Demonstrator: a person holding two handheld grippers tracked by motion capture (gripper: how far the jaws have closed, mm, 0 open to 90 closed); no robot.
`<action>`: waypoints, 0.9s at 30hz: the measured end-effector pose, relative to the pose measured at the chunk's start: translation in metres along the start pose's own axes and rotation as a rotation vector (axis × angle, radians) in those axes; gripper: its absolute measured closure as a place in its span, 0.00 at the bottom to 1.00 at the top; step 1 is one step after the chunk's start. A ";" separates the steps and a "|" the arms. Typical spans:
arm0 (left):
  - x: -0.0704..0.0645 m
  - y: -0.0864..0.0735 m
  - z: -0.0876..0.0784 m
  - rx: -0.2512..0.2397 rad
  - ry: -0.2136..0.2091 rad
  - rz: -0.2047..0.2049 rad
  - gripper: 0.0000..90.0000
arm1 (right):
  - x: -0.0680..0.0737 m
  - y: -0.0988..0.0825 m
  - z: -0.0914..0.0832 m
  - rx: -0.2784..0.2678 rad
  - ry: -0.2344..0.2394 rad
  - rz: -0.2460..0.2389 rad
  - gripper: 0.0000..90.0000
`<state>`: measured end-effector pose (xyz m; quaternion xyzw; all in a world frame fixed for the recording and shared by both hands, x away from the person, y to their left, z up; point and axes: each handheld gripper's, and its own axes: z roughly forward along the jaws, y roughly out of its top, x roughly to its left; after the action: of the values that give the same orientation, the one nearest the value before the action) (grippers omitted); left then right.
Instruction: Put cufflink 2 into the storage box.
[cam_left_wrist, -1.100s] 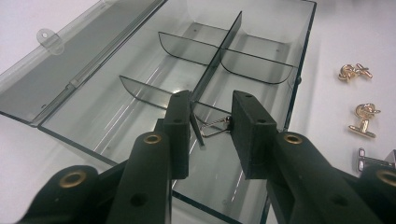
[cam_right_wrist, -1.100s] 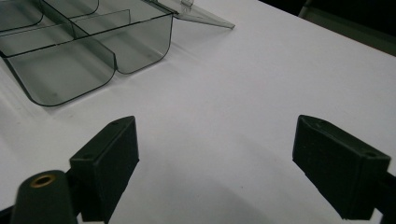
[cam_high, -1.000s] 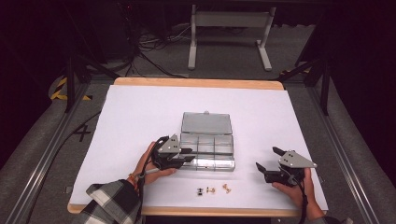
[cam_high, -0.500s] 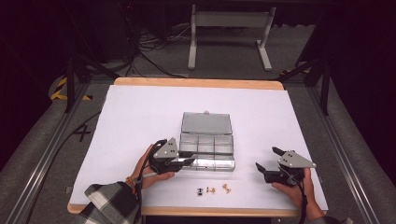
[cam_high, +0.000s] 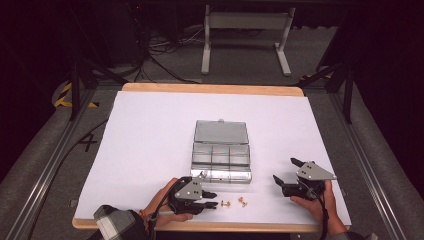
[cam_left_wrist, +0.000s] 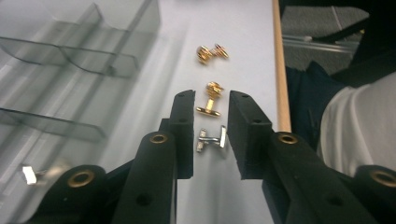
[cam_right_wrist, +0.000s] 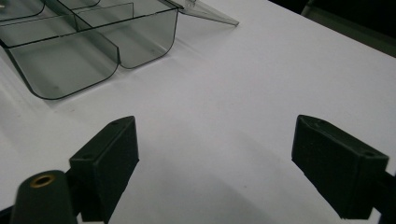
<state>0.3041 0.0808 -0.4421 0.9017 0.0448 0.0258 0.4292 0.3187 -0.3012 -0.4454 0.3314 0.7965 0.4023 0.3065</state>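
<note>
left hand-held gripper (cam_left_wrist: 211, 142) newly astride small silver cufflink (cam_left_wrist: 212, 139)

I observed my left gripper (cam_high: 212, 200) shift from the front wall of the clear organiser box (cam_high: 221, 150) down toward the lower edge of the high view, to the row of cufflinks. Its jaws had just been opening slightly and stood either side of the silver cufflink (cam_left_wrist: 212, 140), pads not pressing it.
</note>
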 end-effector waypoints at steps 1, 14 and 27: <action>-0.001 -0.001 0.002 0.015 -0.003 -0.009 0.79 | 0.000 0.000 0.000 -0.001 0.000 0.000 0.18; 0.004 -0.005 0.016 0.054 -0.003 -0.019 0.74 | 0.001 0.000 0.001 0.007 0.004 -0.008 0.18; 0.005 -0.003 0.011 0.055 0.024 -0.001 0.80 | 0.001 0.000 0.001 0.010 0.007 -0.015 0.18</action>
<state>0.3094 0.0750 -0.4516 0.9128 0.0513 0.0352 0.4037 0.3192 -0.2997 -0.4459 0.3257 0.8018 0.3972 0.3052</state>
